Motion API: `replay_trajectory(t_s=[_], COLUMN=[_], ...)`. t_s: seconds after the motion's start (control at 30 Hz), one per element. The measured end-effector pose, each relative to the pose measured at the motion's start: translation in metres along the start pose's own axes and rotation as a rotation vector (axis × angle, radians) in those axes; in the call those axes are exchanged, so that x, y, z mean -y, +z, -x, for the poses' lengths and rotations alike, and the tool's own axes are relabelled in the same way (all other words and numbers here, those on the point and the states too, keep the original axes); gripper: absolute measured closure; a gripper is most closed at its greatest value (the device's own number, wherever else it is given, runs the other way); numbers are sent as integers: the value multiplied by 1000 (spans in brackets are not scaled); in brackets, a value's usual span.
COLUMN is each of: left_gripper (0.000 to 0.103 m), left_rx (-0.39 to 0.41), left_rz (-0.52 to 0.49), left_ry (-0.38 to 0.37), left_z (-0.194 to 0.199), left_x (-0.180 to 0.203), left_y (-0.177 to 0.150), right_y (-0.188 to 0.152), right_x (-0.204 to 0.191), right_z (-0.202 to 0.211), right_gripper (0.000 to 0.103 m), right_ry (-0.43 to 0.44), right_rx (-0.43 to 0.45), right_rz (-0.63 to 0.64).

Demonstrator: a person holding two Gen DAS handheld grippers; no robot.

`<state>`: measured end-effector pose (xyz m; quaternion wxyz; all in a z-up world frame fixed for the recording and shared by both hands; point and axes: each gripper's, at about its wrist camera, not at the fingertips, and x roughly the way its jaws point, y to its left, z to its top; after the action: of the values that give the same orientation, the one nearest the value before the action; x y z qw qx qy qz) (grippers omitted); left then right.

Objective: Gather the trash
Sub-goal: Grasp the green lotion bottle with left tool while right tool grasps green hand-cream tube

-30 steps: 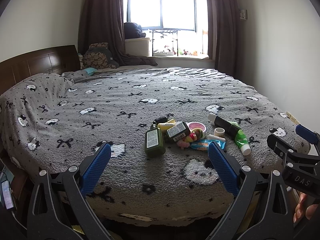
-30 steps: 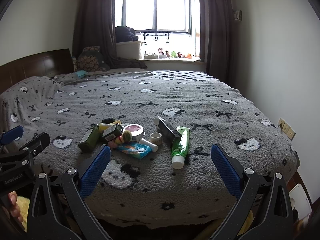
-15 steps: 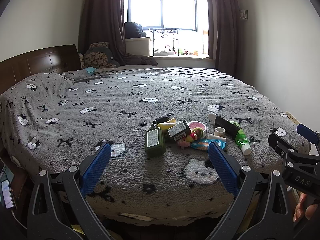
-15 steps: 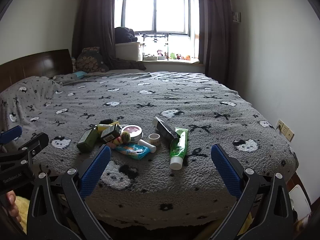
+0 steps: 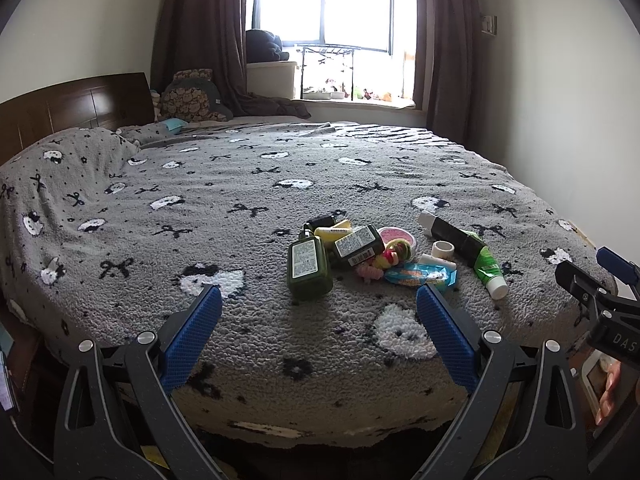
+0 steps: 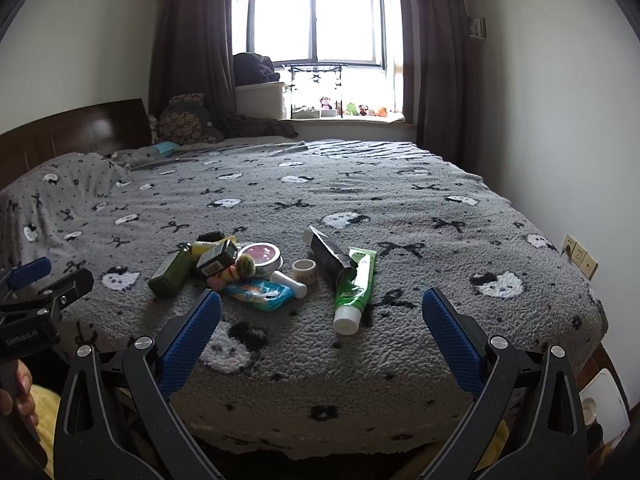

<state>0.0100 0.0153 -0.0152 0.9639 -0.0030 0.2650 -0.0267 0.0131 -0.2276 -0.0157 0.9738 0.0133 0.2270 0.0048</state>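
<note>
- Nothing appears collected yet: the whole cluster of trash lies together on the bed (image 5: pixel 280 184), on the grey patterned blanket near its foot edge, and no bin or bag shows in either view.
- Both tools are empty. The left tool (image 5: pixel 318 330) has its blue pads spread wide with nothing between them, and the right tool (image 6: pixel 320 330) stands the same, wide apart and holding nothing.
- Seen from the left wrist, the dark green bottle (image 5: pixel 309 266) is the nearest item, lying flat just beyond and between the left tool's pads, not touching them. A second dark bottle (image 5: pixel 357 245) leans behind it, next to a yellow tube (image 5: pixel 332 232) and a pink round tin (image 5: pixel 397 236).
- From the right wrist, the green tube (image 6: pixel 355 286) lies nearest, its white cap pointing toward the right tool and sitting between the pads' lines but short of them. A black tube (image 6: pixel 326 248) touches its far end.
- In the middle of the pile sit a blue wrapper (image 6: pixel 260 294), a small roll of tape (image 6: pixel 304 269), a white cylinder (image 6: pixel 289 283) and a colourful small toy-like bundle (image 6: pixel 236 270); what that bundle is I cannot tell.
- Judging by this, the job is at its start: every piece is left to pick, and the bottle for the left and the green tube for the right look like the easiest first grabs.
</note>
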Motion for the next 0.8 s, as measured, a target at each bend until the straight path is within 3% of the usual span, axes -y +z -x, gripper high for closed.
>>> replay_trajectory(t_s=[0.3, 0.53, 0.8], left_gripper=[10, 12, 16], left_rx=[-97, -193, -206], left_rz=[-19, 30, -8], left_ry=[15, -25, -8], left_z=[-42, -85, -131], left_x=[-7, -18, -21], left_y=[-22, -34, -10], right_y=[-22, -33, -25], right_x=[26, 39, 34], right_z=[-38, -75, -124], right_gripper=[3, 3, 14], right_ry=[-60, -46, 4], right_rx=[-98, -159, -196], right_rz=[-26, -74, -106])
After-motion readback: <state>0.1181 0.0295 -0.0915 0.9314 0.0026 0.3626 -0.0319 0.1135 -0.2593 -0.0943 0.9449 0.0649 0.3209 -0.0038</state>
